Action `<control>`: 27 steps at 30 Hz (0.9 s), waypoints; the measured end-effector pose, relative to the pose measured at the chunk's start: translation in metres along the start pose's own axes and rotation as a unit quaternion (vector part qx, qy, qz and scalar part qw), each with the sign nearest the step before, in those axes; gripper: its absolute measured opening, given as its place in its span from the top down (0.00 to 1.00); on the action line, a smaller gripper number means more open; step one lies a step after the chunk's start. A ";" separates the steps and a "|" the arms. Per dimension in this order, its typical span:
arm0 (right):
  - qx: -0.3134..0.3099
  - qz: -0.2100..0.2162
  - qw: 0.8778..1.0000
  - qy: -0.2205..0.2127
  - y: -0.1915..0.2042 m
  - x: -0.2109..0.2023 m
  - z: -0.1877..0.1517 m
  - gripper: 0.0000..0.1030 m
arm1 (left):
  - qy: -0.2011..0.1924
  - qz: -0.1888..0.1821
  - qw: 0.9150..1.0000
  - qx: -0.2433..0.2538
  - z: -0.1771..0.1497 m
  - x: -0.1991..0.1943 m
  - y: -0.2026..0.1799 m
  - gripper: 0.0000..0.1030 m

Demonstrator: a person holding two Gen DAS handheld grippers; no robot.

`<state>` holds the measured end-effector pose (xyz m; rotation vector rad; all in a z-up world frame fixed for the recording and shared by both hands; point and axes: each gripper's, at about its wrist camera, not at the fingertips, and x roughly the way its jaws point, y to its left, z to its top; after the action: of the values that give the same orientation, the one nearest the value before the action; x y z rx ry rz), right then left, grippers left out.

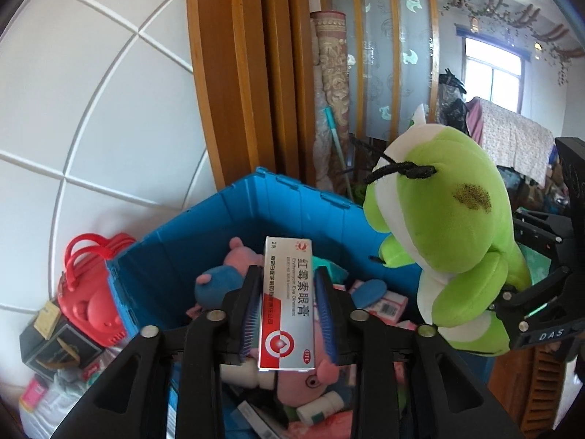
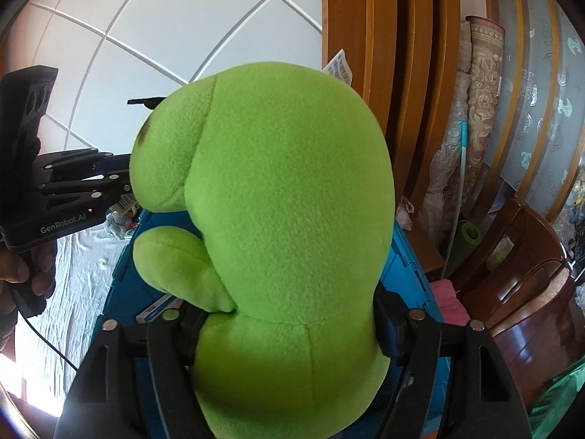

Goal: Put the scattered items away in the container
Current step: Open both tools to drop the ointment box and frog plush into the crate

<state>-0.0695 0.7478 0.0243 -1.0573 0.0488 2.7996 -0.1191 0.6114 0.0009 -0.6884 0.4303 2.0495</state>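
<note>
Left tool (image 1: 289,273): open, ointment box (image 1: 287,311) between pads | right tool (image 2: 290,314): gripping frog plush (image 2: 285,183)

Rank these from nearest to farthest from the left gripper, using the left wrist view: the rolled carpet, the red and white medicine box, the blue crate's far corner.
1. Medicine box, between the left gripper fingers.
2. Blue crate's far corner, ahead, beyond the toys.
3. Rolled carpet, standing behind the crate against the wooden frame.
</note>
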 end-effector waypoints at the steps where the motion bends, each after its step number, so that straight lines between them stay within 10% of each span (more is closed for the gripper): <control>1: 0.000 -0.009 1.000 0.004 -0.001 0.003 0.000 0.16 | 0.007 0.008 1.000 -0.010 0.000 0.004 0.002 0.00; 5: 0.019 -0.009 1.000 -0.011 -0.007 0.000 -0.001 0.00 | 0.016 0.025 0.999 -0.028 -0.004 0.010 0.011 0.00; 27: 0.001 0.076 0.996 -0.035 0.094 -0.012 -0.011 0.00 | 0.046 0.096 0.987 -0.116 -0.090 -0.055 0.039 0.00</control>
<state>-0.0677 0.6523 0.0214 -0.9923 0.1289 2.9692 -0.1009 0.5060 -0.0345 -0.9147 0.3227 2.2801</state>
